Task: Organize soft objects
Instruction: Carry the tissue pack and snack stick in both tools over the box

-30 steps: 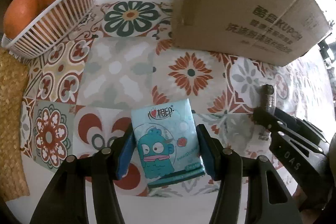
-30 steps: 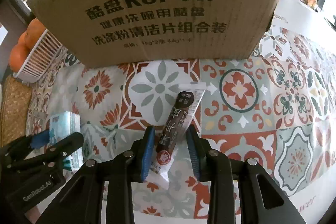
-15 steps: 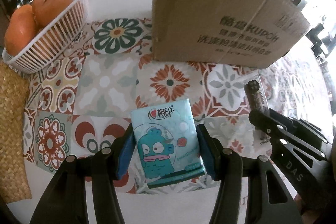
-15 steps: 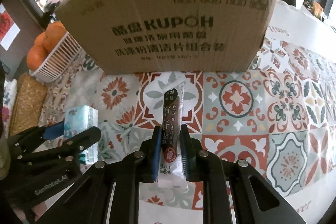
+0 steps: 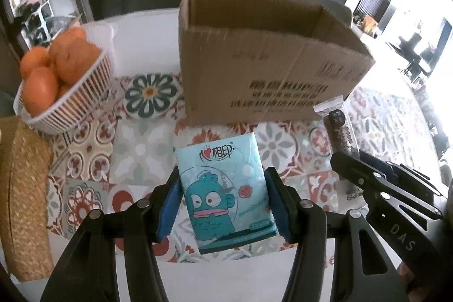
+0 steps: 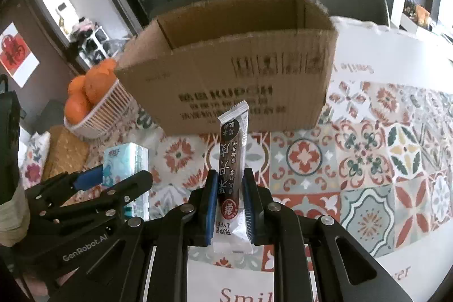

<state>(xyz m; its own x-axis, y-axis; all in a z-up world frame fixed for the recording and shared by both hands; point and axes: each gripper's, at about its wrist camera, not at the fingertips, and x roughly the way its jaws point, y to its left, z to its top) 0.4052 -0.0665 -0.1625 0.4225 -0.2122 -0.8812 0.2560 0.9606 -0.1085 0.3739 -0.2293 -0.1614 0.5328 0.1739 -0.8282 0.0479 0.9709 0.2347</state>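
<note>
- Left wrist view: the left gripper [image 5: 223, 205] has its blue pads [image 5: 169, 210] pressed on both long sides of the tissue pack [image 5: 223, 194], jaws spread wide to the pack's width; the pack is lifted clear of the tablecloth [image 5: 141, 149].
- Right wrist view: the right gripper [image 6: 228, 201] has its jaws nearly together, pinching the snack bar [image 6: 231, 160] low on its wrapper, so most of the bar stands up beyond the fingertips.
- Outward: the cardboard box [image 6: 240, 81] stands open-topped just ahead of both grippers, its near wall facing them; the basket of oranges [image 5: 65, 84] sits to its left, with a woven mat [image 5: 22, 188] nearer the table's left edge.
- Risk: both items look below the box rim, so a forward move without more lift would likely knock the near wall and shove the box.
- Risk: the slick wrapper, held low, could pivot or slip; the soft pack could buckle if squeezed harder.
- Risk: the grippers are close side by side and may collide over the opening.
</note>
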